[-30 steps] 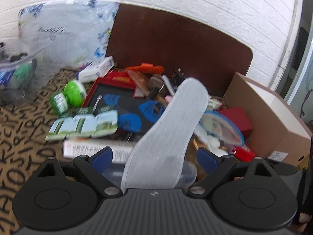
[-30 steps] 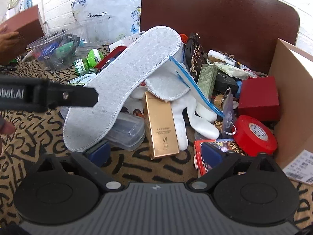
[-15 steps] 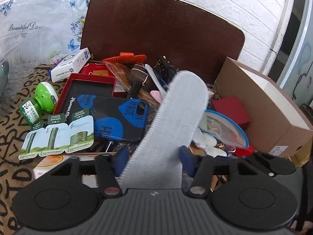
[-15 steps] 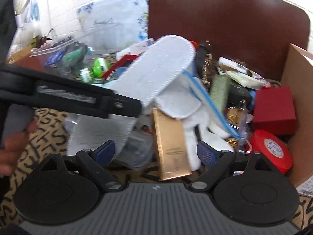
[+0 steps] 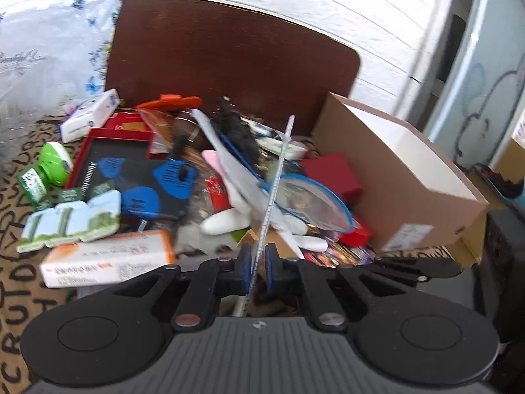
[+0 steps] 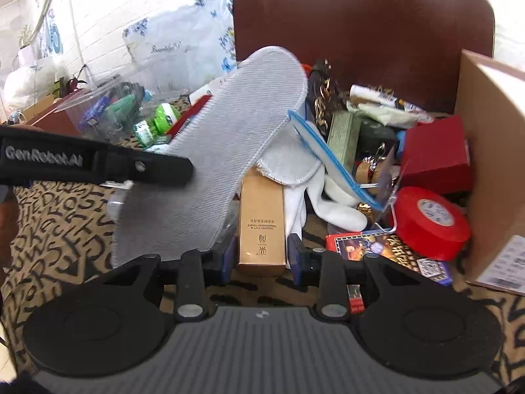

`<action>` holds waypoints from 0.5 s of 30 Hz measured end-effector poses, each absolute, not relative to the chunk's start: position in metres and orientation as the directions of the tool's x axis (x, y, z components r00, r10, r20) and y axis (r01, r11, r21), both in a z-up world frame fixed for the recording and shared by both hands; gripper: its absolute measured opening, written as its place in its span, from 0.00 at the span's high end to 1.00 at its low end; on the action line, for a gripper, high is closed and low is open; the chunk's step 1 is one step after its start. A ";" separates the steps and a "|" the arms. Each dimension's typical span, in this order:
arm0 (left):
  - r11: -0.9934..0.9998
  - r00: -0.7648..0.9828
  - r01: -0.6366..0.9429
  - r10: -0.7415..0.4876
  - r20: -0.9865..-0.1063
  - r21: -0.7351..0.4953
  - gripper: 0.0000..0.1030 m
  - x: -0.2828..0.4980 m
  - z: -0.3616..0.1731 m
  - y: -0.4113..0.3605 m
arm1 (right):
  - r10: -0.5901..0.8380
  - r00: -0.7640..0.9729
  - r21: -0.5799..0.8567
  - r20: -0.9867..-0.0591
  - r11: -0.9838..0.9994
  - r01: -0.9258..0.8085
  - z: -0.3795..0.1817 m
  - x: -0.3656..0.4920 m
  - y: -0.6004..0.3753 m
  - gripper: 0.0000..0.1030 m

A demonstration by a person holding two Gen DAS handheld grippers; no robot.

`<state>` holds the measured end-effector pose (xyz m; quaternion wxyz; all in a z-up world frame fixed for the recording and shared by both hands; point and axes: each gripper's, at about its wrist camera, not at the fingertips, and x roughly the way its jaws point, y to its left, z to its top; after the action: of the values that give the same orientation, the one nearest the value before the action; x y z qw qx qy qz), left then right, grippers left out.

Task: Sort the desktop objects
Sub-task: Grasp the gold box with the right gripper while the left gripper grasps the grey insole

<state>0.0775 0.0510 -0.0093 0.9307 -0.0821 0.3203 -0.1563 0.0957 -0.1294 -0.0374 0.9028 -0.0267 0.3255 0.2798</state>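
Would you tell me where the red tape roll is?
In the right wrist view, the red tape roll lies at lower right, beside the cardboard box, below the red box.

Insole (image 6: 226,151) grey ribbed cloth, matt; gold box (image 6: 261,216) glossy card; tape roll (image 6: 430,220) shiny red plastic.

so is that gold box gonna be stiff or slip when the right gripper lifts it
Probably stiff: the gold box keeps straight edges between the right gripper pads. Its glossy faces may slip. Gripped at its near end, it could well sag forward.
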 end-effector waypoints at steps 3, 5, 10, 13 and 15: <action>0.940 0.728 0.235 -0.338 -0.596 -0.245 0.88 0.079 -0.017 0.042 | 0.490 0.616 0.137 -0.617 0.837 -0.530 -0.032 0.076 -0.139 0.68; 0.944 0.715 0.226 -0.329 -0.617 -0.241 0.89 0.083 -0.022 0.039 | 0.488 0.602 0.143 -0.632 0.837 -0.528 -0.032 0.062 -0.148 0.68; 0.949 0.696 0.204 -0.313 -0.646 -0.240 0.89 0.091 -0.033 0.033 | 0.468 0.564 0.137 -0.681 0.837 -0.530 -0.041 0.037 -0.165 0.67; 0.950 0.700 0.213 -0.311 -0.643 -0.227 0.92 0.086 -0.030 0.031 | 0.445 0.598 0.105 -0.667 0.851 -0.515 -0.039 0.031 -0.165 0.58; 0.950 0.708 0.225 -0.313 -0.633 -0.217 0.94 0.078 -0.024 0.032 | 0.457 0.615 0.097 -0.642 0.845 -0.527 -0.035 0.029 -0.165 0.56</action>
<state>0.0780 0.0323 -0.0241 0.9220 -0.0617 0.3533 -0.1459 0.0291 -0.1650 -0.0353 0.8973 -0.0505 0.3422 0.2742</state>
